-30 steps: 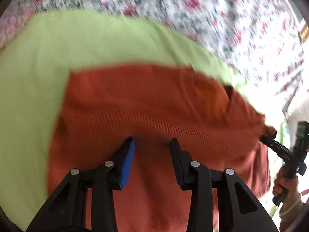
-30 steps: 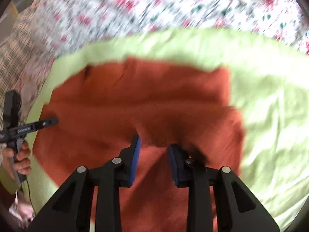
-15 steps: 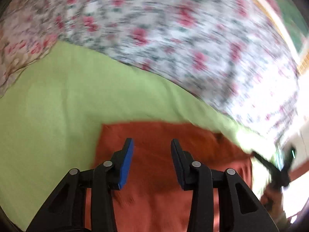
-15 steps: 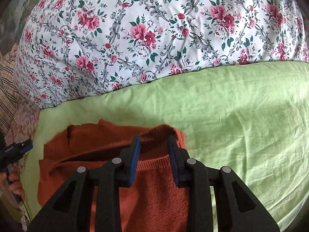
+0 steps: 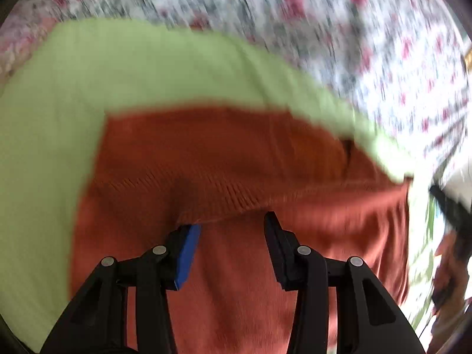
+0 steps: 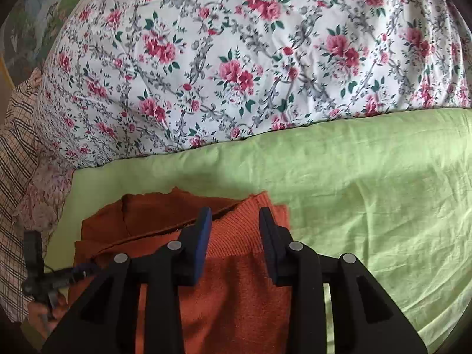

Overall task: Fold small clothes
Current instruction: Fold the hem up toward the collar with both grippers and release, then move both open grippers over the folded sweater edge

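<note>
One rust-orange knit sweater (image 6: 236, 265) is seen folded on the green sheet (image 6: 368, 191); both grippers, left gripper (image 5: 231, 224) and right gripper (image 6: 234, 218), are held wide apart, gripping nothing.

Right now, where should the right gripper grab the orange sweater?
Probably the ribbed hem edge of the orange sweater, coming straight forward from the near side: it lies folded over between the open right gripper, raised slightly off the layer beneath.

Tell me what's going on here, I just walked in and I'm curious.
A person with a tool in each hand is folding an orange sweater on a green sheet. The right tool is open over the sweater's folded ribbed edge. The left tool is open too, at a fold; its view is blurred.
</note>
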A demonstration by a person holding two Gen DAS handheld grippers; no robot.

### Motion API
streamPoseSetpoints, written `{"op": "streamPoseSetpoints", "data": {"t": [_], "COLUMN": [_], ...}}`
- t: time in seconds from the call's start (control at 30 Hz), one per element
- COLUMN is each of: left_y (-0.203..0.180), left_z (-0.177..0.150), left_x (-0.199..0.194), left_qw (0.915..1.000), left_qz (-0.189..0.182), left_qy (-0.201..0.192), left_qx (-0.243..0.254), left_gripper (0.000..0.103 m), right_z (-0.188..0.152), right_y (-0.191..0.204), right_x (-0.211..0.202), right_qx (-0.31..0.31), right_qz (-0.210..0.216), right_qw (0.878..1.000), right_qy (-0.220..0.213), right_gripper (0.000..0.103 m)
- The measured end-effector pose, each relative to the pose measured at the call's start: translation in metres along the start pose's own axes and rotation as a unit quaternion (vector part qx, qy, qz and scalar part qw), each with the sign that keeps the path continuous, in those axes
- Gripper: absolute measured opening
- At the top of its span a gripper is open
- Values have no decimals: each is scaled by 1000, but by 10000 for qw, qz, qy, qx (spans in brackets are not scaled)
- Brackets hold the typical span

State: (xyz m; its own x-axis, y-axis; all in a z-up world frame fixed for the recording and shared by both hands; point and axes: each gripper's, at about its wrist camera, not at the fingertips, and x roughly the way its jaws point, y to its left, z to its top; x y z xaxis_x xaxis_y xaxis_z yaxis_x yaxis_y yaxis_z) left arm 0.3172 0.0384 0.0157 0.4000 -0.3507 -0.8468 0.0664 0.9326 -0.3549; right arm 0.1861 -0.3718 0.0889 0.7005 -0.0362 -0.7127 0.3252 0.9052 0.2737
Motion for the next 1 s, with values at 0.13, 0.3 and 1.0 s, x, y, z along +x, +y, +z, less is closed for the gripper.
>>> {"op": "streamPoseSetpoints", "data": {"t": [0.13,0.3,1.0], "left_y": [5,24,95], "left_z": [26,18,-174], "left_x": [-21,-49,-110], "left_qw": [9993,9972,9935], "left_qz": [65,363,-325], "left_qy": [-343,-603,584], "left_qx": [-103,-253,-926], "left_gripper": [46,59,62], "right_z": [-7,-33,-167], "right_y": [-7,-6,50], "right_x": [-13,-23,-84], "right_qx": [214,347,750], "right_qz": [34,25,15], "right_qw": [9998,9993,9927], "right_qy": [-15,145,945], "right_gripper": [38,41,47]}}
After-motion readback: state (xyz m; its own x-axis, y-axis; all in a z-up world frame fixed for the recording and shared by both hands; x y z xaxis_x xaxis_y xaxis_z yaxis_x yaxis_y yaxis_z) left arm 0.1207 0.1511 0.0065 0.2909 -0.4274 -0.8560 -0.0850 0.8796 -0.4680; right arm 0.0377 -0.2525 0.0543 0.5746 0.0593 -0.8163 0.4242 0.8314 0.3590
